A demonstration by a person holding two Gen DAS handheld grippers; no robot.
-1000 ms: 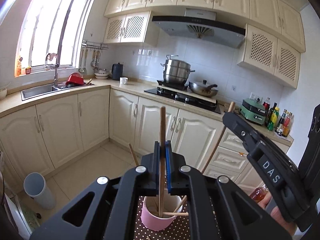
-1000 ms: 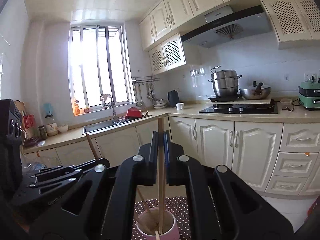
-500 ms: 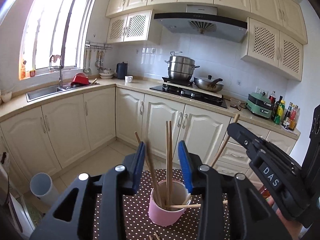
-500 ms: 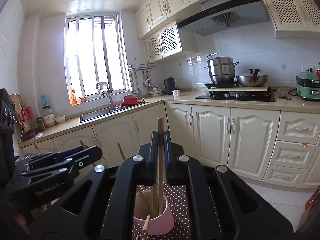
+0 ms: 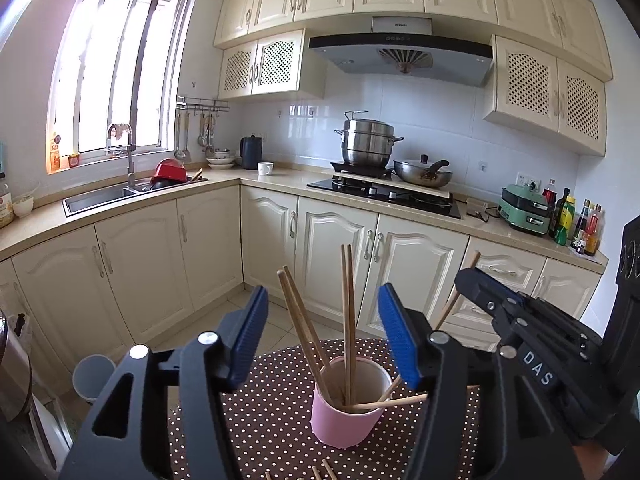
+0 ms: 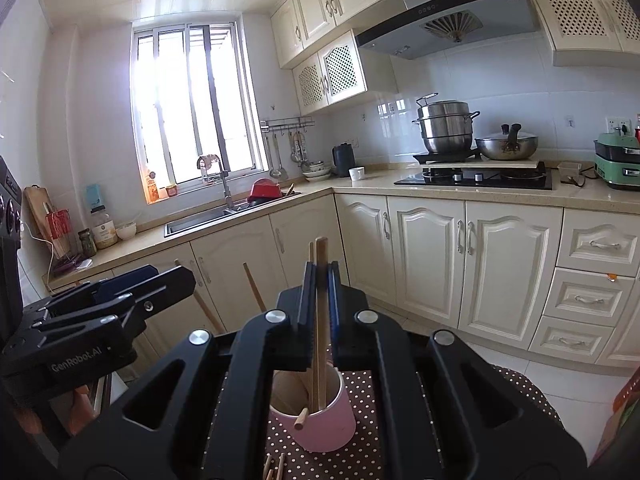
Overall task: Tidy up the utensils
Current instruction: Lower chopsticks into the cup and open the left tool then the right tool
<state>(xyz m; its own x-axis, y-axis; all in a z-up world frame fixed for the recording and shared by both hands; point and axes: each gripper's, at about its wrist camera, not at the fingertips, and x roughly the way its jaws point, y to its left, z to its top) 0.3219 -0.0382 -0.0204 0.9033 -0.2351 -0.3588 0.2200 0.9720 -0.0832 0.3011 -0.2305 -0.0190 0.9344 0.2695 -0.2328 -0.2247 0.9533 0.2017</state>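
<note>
Our left gripper (image 5: 322,336) is opening, its blue pads clear of the chopsticks (image 5: 347,320) standing in the pink cup (image 5: 346,420) at lower centre. Our right gripper (image 6: 320,300) clamps one chopstick (image 6: 320,320) upright over that cup.

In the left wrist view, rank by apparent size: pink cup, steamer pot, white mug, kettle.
1. pink cup, largest, though it is nearest the camera
2. steamer pot
3. kettle
4. white mug, smallest
</note>
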